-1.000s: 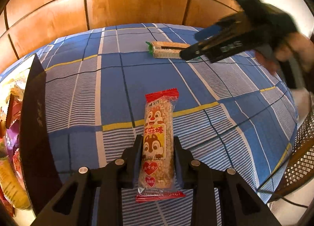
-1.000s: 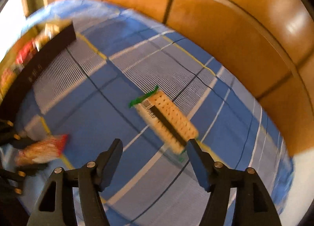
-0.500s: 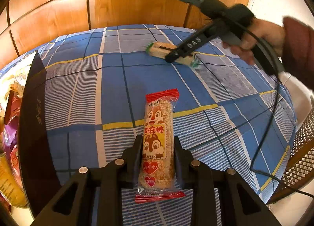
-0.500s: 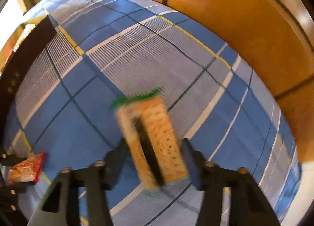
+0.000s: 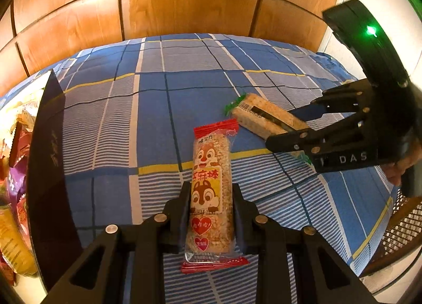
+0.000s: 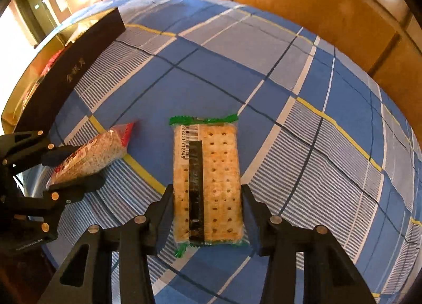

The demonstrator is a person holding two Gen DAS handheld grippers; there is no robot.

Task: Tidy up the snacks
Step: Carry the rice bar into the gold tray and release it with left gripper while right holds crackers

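A red-ended sesame bar (image 5: 211, 161) with a squirrel print lies lengthwise between the fingers of my left gripper (image 5: 211, 190), which is shut on its lower half just above the blue plaid cloth (image 5: 147, 119). My right gripper (image 6: 207, 193) is shut on a green-edged cracker pack (image 6: 213, 161) with a black strip down it, gripping the near half. In the left wrist view that pack (image 5: 253, 111) sits just right of the bar, with the right gripper (image 5: 282, 127) coming in from the right. The right wrist view shows the bar (image 6: 105, 148) in the left gripper (image 6: 87, 165) at the left.
A black-walled box (image 5: 50, 161) holding several snack packets (image 5: 13, 145) stands along the cloth's left side; its wall (image 6: 79, 66) shows in the right wrist view too. Wood panels (image 5: 190, 8) back the surface. A wicker chair (image 5: 403, 227) is at the right edge.
The right gripper came down over the cracker pack, shut on it and carried it from the far part of the cloth to beside the sesame bar. The left gripper and its bar stayed still.
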